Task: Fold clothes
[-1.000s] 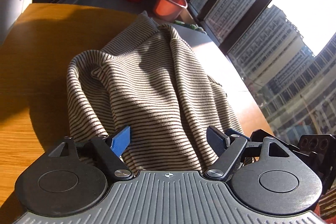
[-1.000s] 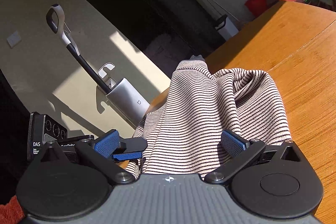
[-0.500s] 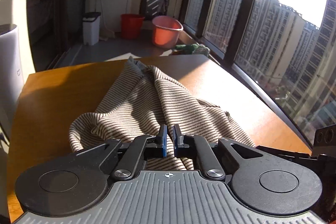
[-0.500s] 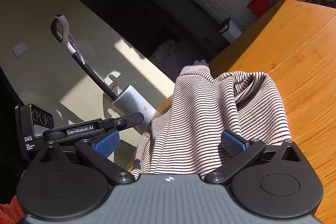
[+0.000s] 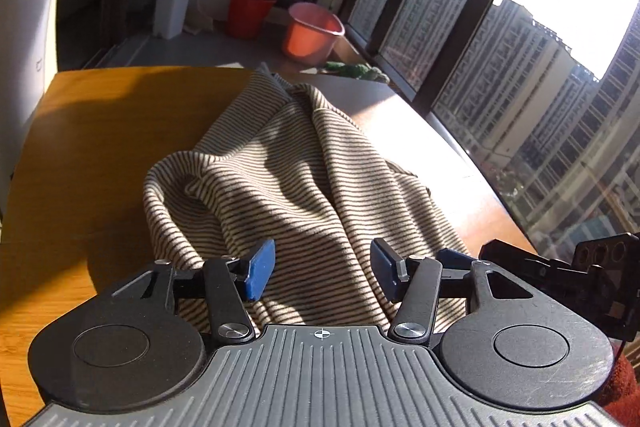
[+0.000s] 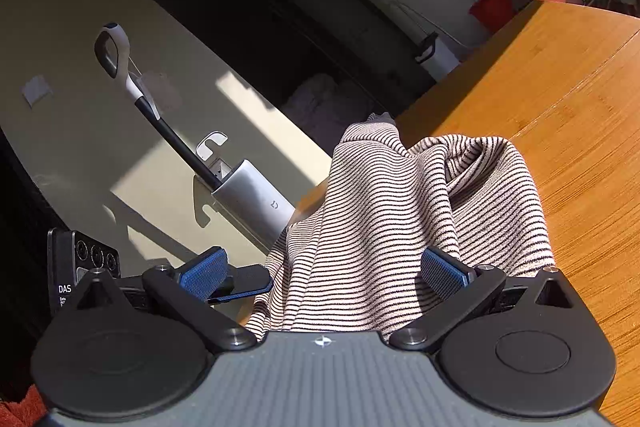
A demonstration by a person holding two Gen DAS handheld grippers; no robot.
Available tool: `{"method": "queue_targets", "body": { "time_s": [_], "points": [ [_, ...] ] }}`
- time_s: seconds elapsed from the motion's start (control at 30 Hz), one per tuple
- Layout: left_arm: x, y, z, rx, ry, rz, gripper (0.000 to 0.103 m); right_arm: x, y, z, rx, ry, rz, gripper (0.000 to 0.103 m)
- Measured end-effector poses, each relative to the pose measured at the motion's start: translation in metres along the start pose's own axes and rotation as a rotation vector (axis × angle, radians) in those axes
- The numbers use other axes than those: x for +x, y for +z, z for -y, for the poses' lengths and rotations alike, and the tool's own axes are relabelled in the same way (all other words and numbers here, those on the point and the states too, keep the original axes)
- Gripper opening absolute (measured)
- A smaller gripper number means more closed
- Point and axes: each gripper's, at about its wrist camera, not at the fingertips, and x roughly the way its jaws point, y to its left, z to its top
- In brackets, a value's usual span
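Striped garment [image 5: 304, 187] bunched in a heap on wooden table [image 5: 88, 155], left gripper [image 5: 322, 273] and right gripper [image 6: 322, 273] both hovering over near edge, fingers spread wide either side of cloth, nothing pinched.

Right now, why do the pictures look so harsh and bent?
Left wrist view: low sun blows out the tall dark-framed window, shadows stripe the beige striped knit garment, and the fisheye bows the edges. Right wrist view: the orange wooden table glares beside a dim, curved room.
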Motion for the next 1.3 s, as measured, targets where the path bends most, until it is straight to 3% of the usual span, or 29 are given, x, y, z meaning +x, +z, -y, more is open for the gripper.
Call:
{"method": "queue_targets", "body": {
  "time_s": [0.1,0.23,0.27,0.3,0.33,0.4,0.57,0.63,0.73,0.8,0.87,0.93,1.0,1.13,1.3],
  "points": [
    [0.018,-0.015,0.000,-0.007,0.008,-0.051,0.064,0.000,0.000,0.000,0.000,0.000,0.000,0.103],
    [0.025,-0.024,0.012,0.062,0.024,-0.033,0.061,-0.002,-0.001,0.002,0.001,0.002,0.001,0.103],
    [0.026,-0.025,0.016,0.082,0.034,-0.026,0.053,-0.002,-0.001,0.002,0.001,0.002,0.001,0.103],
    [0.026,-0.025,0.019,0.102,0.048,-0.019,0.033,-0.002,-0.001,0.002,0.002,0.003,0.002,0.103],
    [0.027,-0.023,0.022,0.121,0.079,-0.005,0.020,-0.002,-0.001,0.002,0.003,0.005,0.003,0.103],
    [0.024,-0.022,0.026,0.148,0.099,0.019,0.009,-0.003,-0.001,0.003,0.005,0.008,0.005,0.103],
    [0.007,0.002,0.039,0.225,0.148,0.122,0.002,-0.003,-0.002,0.003,0.007,0.011,0.008,0.103],
    [-0.003,0.013,0.039,0.243,0.188,0.177,0.002,-0.003,-0.002,0.002,0.008,0.011,0.009,0.103],
    [-0.016,0.030,0.026,0.193,0.224,0.228,0.002,-0.003,-0.001,0.002,0.008,0.011,0.009,0.103],
    [-0.022,0.037,0.016,0.136,0.200,0.219,0.002,-0.002,-0.001,0.001,0.008,0.010,0.009,0.103],
    [-0.024,0.035,0.009,0.086,0.142,0.182,0.006,-0.002,-0.001,0.001,0.007,0.010,0.009,0.103],
    [-0.021,0.030,0.001,0.035,0.072,0.122,0.027,-0.002,0.000,0.001,0.008,0.011,0.009,0.103],
    [-0.013,0.019,-0.002,0.008,0.036,0.061,0.038,-0.003,-0.001,0.001,0.009,0.012,0.010,0.103],
    [0.005,0.004,-0.006,-0.012,0.053,-0.007,0.041,-0.003,-0.001,0.003,0.012,0.016,0.012,0.103],
    [0.015,-0.001,-0.005,-0.018,0.049,-0.035,0.047,-0.004,-0.001,0.003,0.014,0.019,0.015,0.103]
  ]
}}
